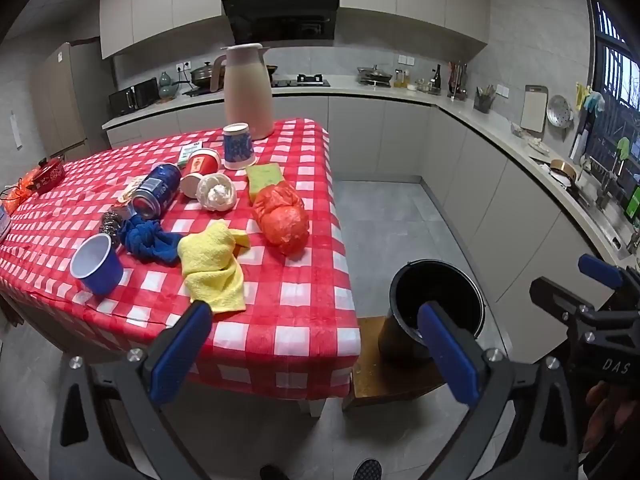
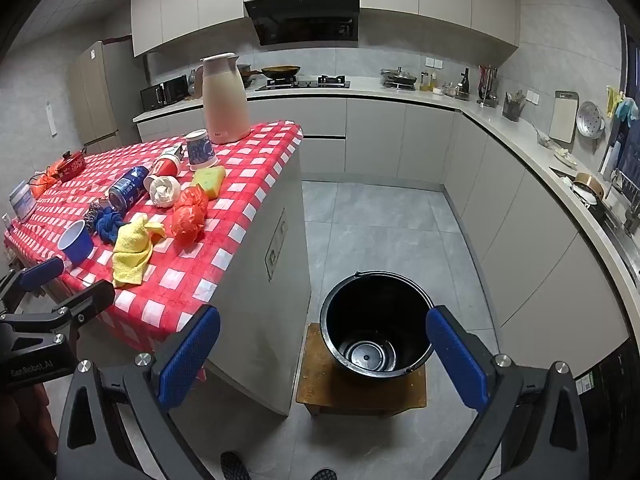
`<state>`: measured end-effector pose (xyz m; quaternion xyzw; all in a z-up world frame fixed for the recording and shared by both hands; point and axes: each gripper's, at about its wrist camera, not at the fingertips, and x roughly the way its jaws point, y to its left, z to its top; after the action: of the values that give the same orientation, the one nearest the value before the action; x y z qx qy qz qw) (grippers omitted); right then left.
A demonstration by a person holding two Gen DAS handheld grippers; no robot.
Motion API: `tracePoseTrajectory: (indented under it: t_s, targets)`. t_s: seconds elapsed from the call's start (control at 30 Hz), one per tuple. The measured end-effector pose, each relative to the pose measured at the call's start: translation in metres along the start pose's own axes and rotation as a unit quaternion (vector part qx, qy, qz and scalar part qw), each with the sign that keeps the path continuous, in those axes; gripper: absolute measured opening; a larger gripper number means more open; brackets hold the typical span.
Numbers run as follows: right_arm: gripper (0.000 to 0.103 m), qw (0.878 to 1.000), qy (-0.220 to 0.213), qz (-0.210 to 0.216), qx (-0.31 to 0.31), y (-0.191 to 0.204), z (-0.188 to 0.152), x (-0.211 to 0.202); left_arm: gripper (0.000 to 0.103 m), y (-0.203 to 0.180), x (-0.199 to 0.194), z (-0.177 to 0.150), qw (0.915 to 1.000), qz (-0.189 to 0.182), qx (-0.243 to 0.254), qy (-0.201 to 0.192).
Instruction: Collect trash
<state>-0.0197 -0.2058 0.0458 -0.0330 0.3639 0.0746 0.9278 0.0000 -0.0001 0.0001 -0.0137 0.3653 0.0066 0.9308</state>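
Note:
A table with a red-checked cloth (image 1: 304,312) (image 2: 176,280) holds a crumpled red plastic bag (image 1: 282,216) (image 2: 190,216), a blue can on its side (image 1: 156,190) (image 2: 128,190), a white crumpled wad (image 1: 216,192) (image 2: 164,191), a tipped red paper cup (image 1: 200,168) (image 2: 166,166) and a tipped blue cup (image 1: 96,262) (image 2: 76,242). A black bucket (image 1: 436,300) (image 2: 376,324) stands empty on a low wooden stool (image 2: 360,394) beside the table. My left gripper (image 1: 316,352) is open and empty before the table's near edge. My right gripper (image 2: 324,356) is open and empty, above the bucket's near side.
On the table are also a yellow cloth (image 1: 212,264), a blue rag (image 1: 150,238), a steel scourer (image 1: 111,222), a green-yellow sponge (image 1: 264,176), a blue patterned cup (image 1: 238,146), a beige thermos jug (image 1: 246,88) and a red box (image 1: 50,174). Kitchen counters (image 2: 540,148) run along the back and right.

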Motion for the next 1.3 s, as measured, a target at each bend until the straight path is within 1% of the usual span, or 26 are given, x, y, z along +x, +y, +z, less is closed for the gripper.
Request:
tracePoseTrajectory:
  t_s: [0.3,0.33,0.4,0.43,0.8,1.03,1.1,1.3]
  targets:
    - [0.103,1.0,0.0,0.002,0.006,-0.006,0.0,0.003,0.103,-0.001,0.0,0.001,1.0,0.001,0.002,-0.004]
    - [0.103,1.0,-0.002,0.0,0.006,-0.003,-0.003,-0.005,0.103,-0.003,-0.005,0.004,1.0,0.001,0.002,-0.004]
    - [0.103,1.0,-0.002,0.0,0.005,-0.004,-0.003,-0.006,0.103,-0.003,-0.006,0.004,1.0,0.003,0.001,-0.004]
    - [0.103,1.0,-0.004,-0.002,0.001,0.004,0.0,-0.01,0.103,-0.001,-0.006,0.004,1.0,0.002,0.001,-0.005]
    - [0.103,1.0,-0.004,-0.002,0.001,-0.001,0.0,-0.01,0.103,0.002,-0.009,0.004,1.0,-0.001,0.001,-0.008]
    - [0.103,1.0,-0.003,-0.005,0.002,-0.004,0.003,-0.018,0.103,0.006,-0.007,0.002,1.0,0.001,-0.001,-0.009]
    - [0.103,1.0,-0.003,-0.005,0.003,-0.003,0.0,-0.011,0.103,0.005,-0.007,0.002,1.0,0.0,-0.001,-0.008]
    - [0.103,1.0,-0.003,-0.005,0.003,-0.003,0.0,-0.012,0.103,0.006,-0.007,0.002,1.0,0.0,-0.002,-0.008]
